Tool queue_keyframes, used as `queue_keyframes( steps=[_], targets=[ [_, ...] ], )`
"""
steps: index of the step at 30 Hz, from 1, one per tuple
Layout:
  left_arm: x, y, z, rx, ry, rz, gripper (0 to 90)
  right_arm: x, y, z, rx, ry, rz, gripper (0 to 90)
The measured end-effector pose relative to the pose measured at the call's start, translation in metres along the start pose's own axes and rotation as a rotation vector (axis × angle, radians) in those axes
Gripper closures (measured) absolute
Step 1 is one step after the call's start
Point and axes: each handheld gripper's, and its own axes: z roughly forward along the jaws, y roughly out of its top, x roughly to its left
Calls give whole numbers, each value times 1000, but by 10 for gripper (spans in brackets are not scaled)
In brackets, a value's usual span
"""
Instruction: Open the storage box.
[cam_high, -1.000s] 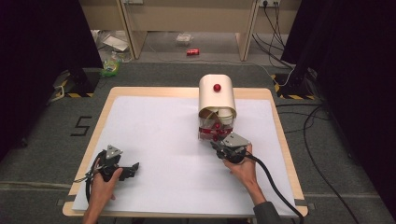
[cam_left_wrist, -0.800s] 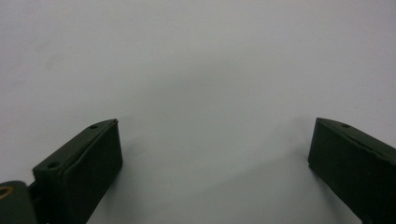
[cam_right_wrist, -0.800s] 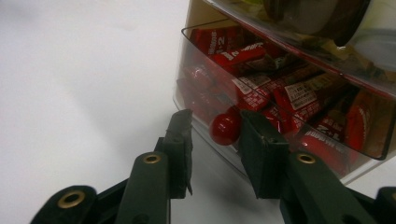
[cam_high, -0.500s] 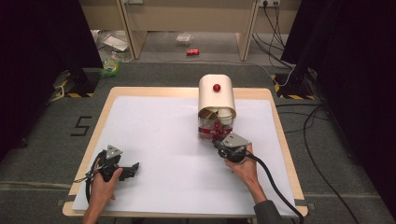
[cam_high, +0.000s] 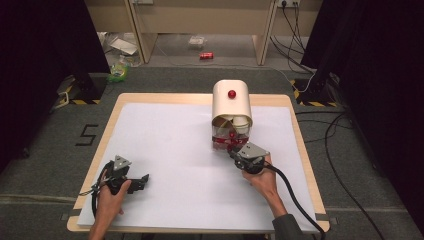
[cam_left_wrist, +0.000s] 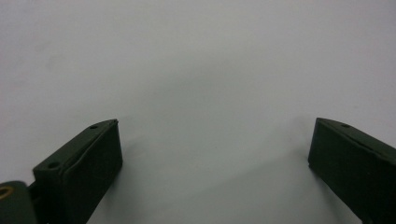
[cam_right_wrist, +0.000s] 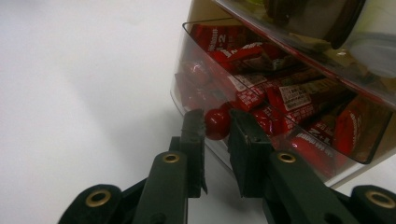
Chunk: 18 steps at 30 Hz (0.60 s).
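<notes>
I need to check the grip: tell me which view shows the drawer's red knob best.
The right gripper view: the red knob sits large between the right gripper's fingers, which have just been closing. The high view shows it tiny.

1. Table: rectangular, light wooden top, standing on grey carpeted floor.
2. White sheet: covers nearly the whole tabletop; wood shows as a border along the far, left and right edges.
3. Cream container: rounded top with a red knob, standing on the sheet at far right of centre.
4. Clear drawer: at the container's near side, filled with red-wrapped sweets.
</notes>
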Motion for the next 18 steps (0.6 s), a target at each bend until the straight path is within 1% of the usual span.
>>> queue_keyframes(
  steps=[1,5,6,8,9,11,13,14,15,18],
  targets=[
    [0,0,0,0,0,-1,24,-1,0,-1,3,8,13,774],
    [0,0,0,0,0,0,24,-1,0,-2,-5,22,21,776],
    [0,0,0,0,0,0,24,-1,0,-2,-13,28,33,779],
    [0,0,0,0,0,0,24,-1,1,-3,-18,37,27,792],
    [0,0,0,0,0,0,24,-1,2,-3,-17,37,29,781],
    [0,0,0,0,0,0,24,-1,2,-3,-9,21,36,750],
    [0,0,0,0,0,0,24,0,2,-2,2,16,23,729],
    [0,0,0,0,0,0,24,2,3,-3,0,13,8,725],
    [0,0,0,0,-1,-1,24,2,3,-3,0,13,8,725],
    [0,0,0,0,0,0,24,3,7,-6,-16,6,-4,709]
  ],
)
